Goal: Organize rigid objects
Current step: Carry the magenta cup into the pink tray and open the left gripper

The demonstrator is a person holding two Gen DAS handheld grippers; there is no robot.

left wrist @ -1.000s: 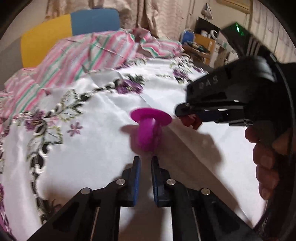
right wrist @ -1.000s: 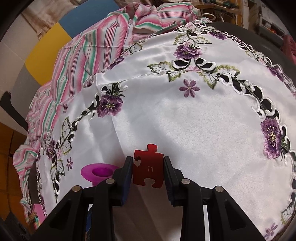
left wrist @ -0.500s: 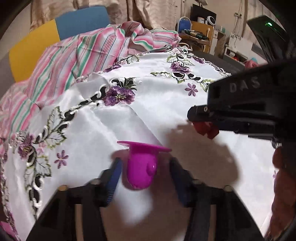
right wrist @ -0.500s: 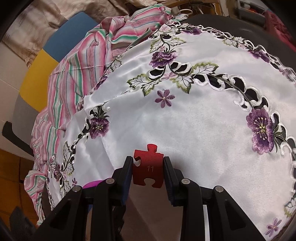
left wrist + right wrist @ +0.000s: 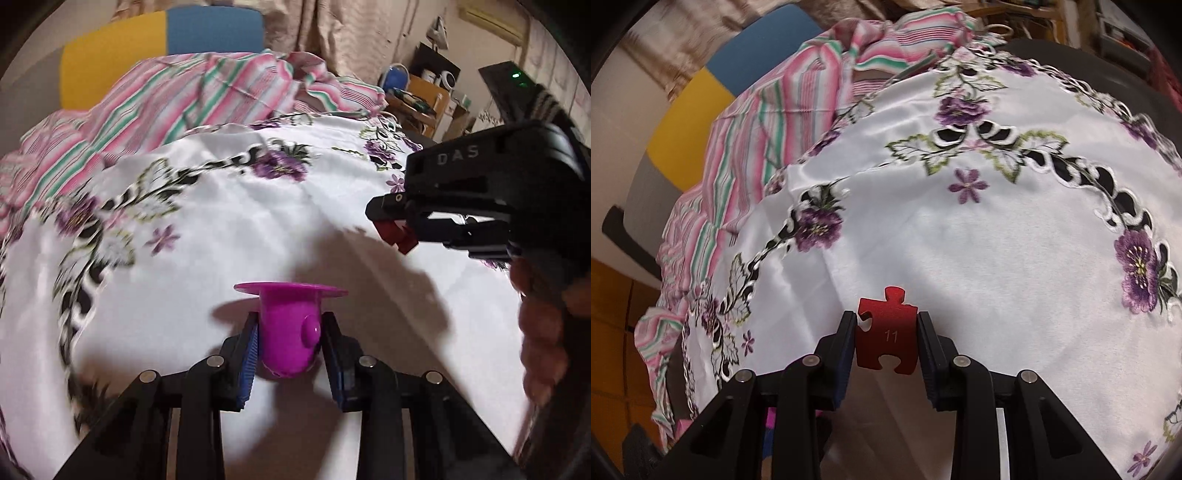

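My left gripper (image 5: 290,328) is shut on a magenta plastic cup (image 5: 288,332) with a wide flat rim, held upright just above the white embroidered tablecloth (image 5: 229,236). My right gripper (image 5: 886,332) is shut on a red puzzle piece (image 5: 886,336) marked 11, held above the cloth. In the left wrist view the right gripper (image 5: 391,221) shows at the right with the red piece (image 5: 397,232) in its tips, beyond and to the right of the cup.
A pink and green striped cloth (image 5: 184,99) lies bunched along the far side of the table. A yellow and blue chair back (image 5: 162,40) stands behind it. Shelves with clutter (image 5: 424,92) stand at the far right.
My left gripper opened around the magenta cup, then shut on it. My right gripper kept its hold on the red piece and drifted a little over the cloth.
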